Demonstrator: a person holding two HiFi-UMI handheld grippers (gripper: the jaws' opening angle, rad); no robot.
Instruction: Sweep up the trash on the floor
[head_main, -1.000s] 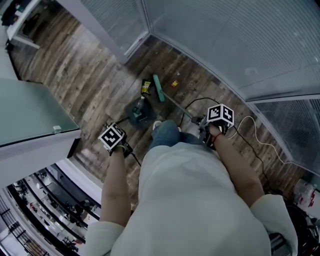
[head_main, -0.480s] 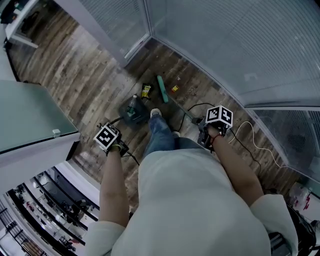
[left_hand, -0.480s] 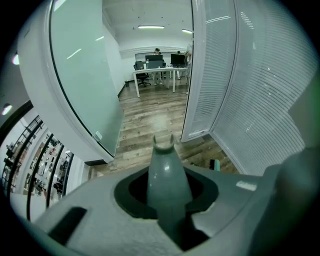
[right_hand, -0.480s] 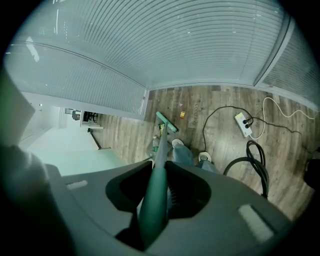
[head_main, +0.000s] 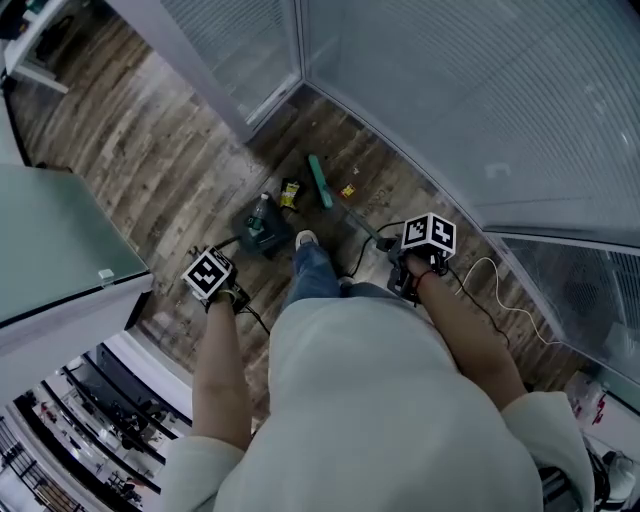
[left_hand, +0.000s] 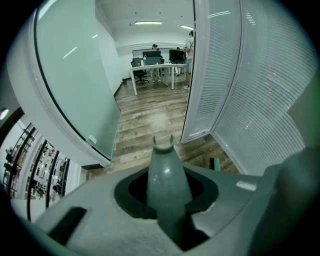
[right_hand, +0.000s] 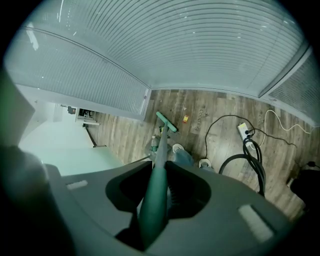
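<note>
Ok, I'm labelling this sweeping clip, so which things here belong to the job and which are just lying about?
Part of the job:
broom
dustpan
bottle
wrapper
yellow scrap

Just lying about:
power strip
black cable bundle

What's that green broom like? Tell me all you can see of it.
The broom is teal green, plastic-looking: a long thin handle and a narrow flat head. It slants down from the right claw, shut on its upper handle, to the wooden floor, head between a yellow scrap and a yellow-black wrapper.
</note>
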